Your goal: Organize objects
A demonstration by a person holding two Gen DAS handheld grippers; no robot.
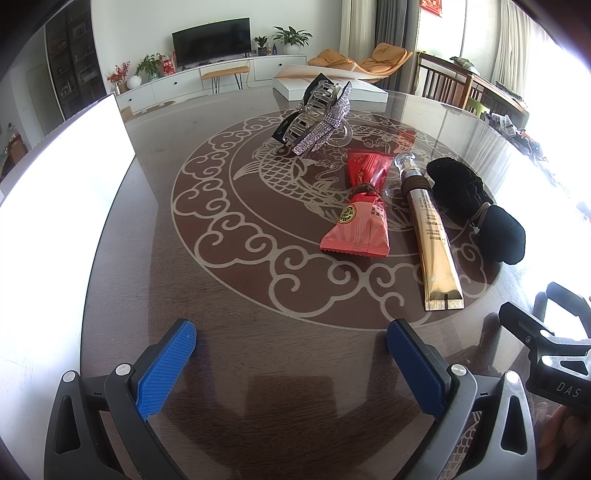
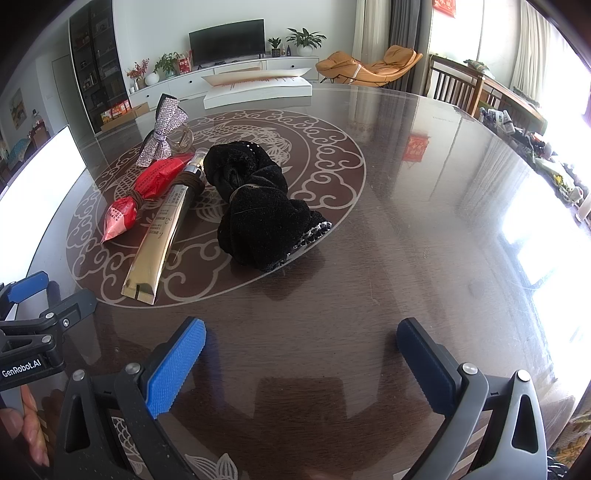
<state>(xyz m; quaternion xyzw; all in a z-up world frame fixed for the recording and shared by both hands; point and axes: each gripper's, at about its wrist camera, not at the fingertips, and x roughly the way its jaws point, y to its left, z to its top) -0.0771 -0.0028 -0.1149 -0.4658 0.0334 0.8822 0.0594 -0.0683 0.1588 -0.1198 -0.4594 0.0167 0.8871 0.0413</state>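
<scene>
Left wrist view: counted one rhinestone hair clip, red packet, gold tube, black cloth bundle; left gripper, right gripper both agape, empty.

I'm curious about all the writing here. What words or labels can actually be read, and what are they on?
"DAS": on the right tongs' black body, left wrist view.
"GenRobot.AI": on the left tongs' black body, right wrist view.
Gold tube: small print, too small to read.
Red packet: round emblem and characters, unreadable.
Red wall hanging: blurred.
</scene>
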